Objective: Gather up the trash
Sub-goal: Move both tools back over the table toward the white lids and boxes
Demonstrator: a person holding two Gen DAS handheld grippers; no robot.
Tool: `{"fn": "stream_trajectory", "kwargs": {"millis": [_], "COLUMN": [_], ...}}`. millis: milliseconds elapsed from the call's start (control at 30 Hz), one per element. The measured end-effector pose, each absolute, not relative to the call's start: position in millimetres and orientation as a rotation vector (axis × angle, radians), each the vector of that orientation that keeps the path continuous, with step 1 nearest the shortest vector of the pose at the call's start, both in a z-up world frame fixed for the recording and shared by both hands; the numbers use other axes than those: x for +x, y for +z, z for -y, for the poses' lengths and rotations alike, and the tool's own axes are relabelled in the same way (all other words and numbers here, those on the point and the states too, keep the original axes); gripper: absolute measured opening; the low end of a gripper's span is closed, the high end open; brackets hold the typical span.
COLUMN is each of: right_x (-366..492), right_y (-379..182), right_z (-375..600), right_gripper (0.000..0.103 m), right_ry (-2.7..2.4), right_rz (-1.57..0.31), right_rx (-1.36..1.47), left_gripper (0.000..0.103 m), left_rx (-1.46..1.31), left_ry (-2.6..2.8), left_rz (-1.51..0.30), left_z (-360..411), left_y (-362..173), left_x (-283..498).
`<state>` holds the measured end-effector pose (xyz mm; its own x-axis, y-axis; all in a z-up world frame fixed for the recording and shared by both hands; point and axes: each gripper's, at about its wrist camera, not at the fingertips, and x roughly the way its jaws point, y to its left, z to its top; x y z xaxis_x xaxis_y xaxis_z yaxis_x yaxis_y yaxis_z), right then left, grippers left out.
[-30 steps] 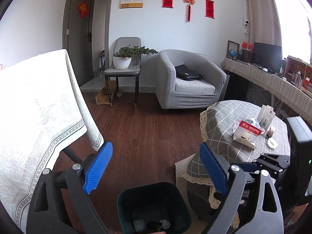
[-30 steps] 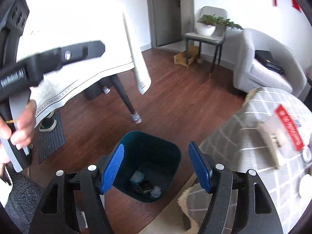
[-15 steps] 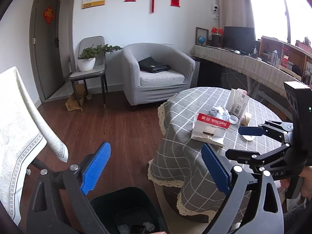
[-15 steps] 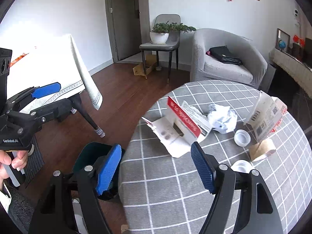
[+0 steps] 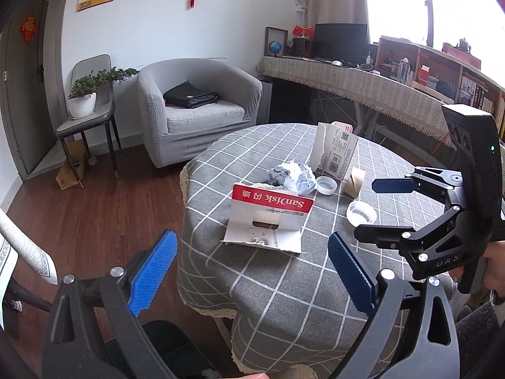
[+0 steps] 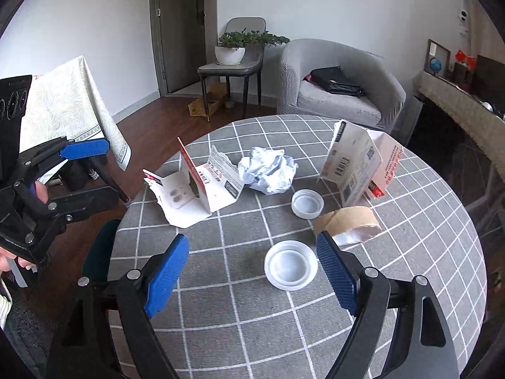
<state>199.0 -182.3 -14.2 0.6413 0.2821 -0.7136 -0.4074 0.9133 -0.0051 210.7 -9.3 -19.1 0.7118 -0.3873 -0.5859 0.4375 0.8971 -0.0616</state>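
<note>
Trash lies on the round table with the grey checked cloth (image 6: 240,315): a red-and-white SanDisk card pack (image 6: 192,189), a crumpled paper ball (image 6: 268,173), two white lids (image 6: 290,265) (image 6: 307,203), a brown cardboard roll (image 6: 347,221) and a torn white box (image 6: 356,164). My right gripper (image 6: 252,252) hovers over the near lid, its jaws opening, pads touching nothing. My left gripper (image 5: 252,252) hangs at the table's near edge before the SanDisk pack (image 5: 268,218), its jaws also opening and empty. The dark teal bin (image 6: 98,252) stands on the floor beside the table.
A grey armchair (image 5: 195,110) with a black bag and a chair holding a potted plant (image 5: 85,101) stand behind the table. A second table with a pale cloth (image 6: 66,110) is on the left. A long cluttered sideboard (image 5: 363,82) runs along the window.
Both views have swung from the bin on the floor up to the round table. Both pairs of jaws stand wider than before, the right one most clearly.
</note>
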Motion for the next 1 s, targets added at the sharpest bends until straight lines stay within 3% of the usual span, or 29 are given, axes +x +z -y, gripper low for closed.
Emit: {"fn": "stream_trajectory", "kwargs": {"millis": [833,900,967,1000], "right_x": [217,220,219,219], "right_y": [-22,-22,-23,-23], "right_z": [232,236,237,237], "right_gripper": [0.086,0.086,0.086,0.086], "right_ry": [0.446,0.448,0.445,0.444], "right_rz": [-0.854,-0.862,-0.871,-0.872], "right_rx": [-0.055,-0.049,-0.054,-0.053], "left_gripper": [0.098,0.096,0.079,0.079], "left_rx": [0.142,0.155,0.165,0.167], "left_ry": [-0.476,-0.472,-0.459,-0.45], "left_rz": [-0.718,-0.72,-0.724,-0.728], "left_z": [59,62,62,64], "left_y": [-59,-60,-62,-63], "left_x": [266,267,268,269]}}
